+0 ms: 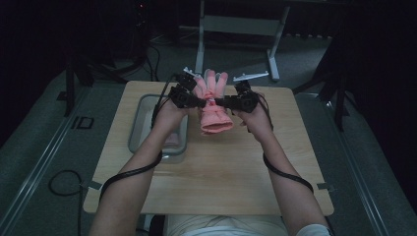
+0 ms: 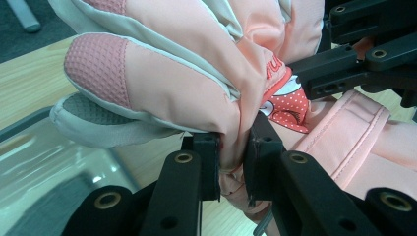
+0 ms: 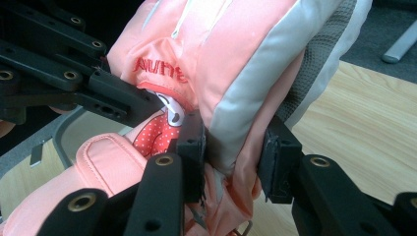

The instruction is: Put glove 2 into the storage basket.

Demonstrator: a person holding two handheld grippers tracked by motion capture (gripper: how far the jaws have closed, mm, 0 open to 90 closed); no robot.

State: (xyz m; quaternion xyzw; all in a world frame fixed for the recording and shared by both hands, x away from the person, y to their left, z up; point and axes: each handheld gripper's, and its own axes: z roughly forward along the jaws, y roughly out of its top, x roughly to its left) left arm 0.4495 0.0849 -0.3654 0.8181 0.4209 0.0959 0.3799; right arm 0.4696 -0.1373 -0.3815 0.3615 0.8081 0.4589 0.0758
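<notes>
Above the wooden table (image 1: 221,167), both the left gripper (image 2: 231,162) and right gripper (image 3: 231,162) clamp the pink glove (image 1: 212,105) by opposite edges, probably near its wrist, where even, steady tension should prevent slipping.

dim lab: bare wooden table (image 1: 221,167), metal stand (image 1: 236,29), grey carpet (image 1: 34,147).

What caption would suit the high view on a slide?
Two hand-held grippers, left gripper and right gripper, clamp a pink glove above a wooden table.
</notes>
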